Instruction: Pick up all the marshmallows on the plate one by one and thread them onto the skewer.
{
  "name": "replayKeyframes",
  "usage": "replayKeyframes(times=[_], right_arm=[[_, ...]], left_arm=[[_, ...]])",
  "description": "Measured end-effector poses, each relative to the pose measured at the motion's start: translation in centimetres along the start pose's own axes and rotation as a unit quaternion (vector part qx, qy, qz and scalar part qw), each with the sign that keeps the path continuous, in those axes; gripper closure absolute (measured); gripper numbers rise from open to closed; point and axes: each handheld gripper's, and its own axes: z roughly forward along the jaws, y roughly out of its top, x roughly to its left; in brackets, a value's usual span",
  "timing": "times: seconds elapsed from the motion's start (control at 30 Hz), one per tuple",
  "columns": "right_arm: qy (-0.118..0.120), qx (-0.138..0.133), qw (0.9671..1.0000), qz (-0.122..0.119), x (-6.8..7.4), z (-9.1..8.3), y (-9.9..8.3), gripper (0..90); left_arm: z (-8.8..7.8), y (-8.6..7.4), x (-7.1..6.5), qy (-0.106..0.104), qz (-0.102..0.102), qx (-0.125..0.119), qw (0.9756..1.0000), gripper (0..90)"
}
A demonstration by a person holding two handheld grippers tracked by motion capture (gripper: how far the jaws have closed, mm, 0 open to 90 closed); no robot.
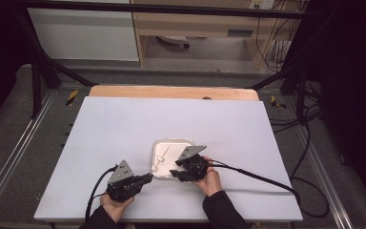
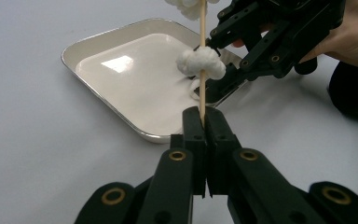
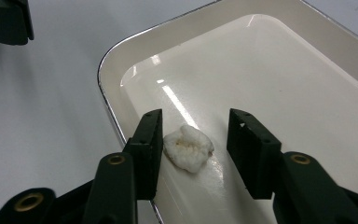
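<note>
White popcorn-like pieces dot a thin wooden skewer, clamped at its lower end between the closed jaws of the left gripper and held out over a cream enamel tray on the white table, presumably so more pieces can be threaded on. The right gripper, jaws spread wide, straddles one loose piece lying on the tray floor near the rim, apparently poised to pick it up. From above, the right gripper hides that piece; the left gripper view shows a threaded piece up close.
</note>
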Motion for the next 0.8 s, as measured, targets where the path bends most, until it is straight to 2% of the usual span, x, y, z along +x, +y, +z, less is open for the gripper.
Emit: replayKeyframes(times=[0.13, 0.37, 0.6, 0.8], right_arm=[[-0.005, 0.000, 0.9999, -0.010, 0.1, -0.1, -0.1, 65.1], [-0.007, -0.002, 1.0000, 0.003, 0.1, -0.3, 0.0, 68.4], [0.006, -0.032, 0.9992, 0.025, -0.2, -2.1, 0.9, 68.9], [0.023, -0.067, 0.9963, 0.049, -0.7, -4.3, 1.6, 68.9]], left_arm=[[0.0, 0.0, 0.0, 0.000, 0.000, 0.000, 1.0000, 88.5], [0.0, 0.0, -0.1, -0.002, 0.001, -0.001, 1.0000, 88.5], [-0.1, 0.0, -0.1, -0.002, 0.002, -0.001, 1.0000, 88.5], [-0.1, 0.0, -0.2, -0.004, 0.004, 0.000, 1.0000, 88.5]])
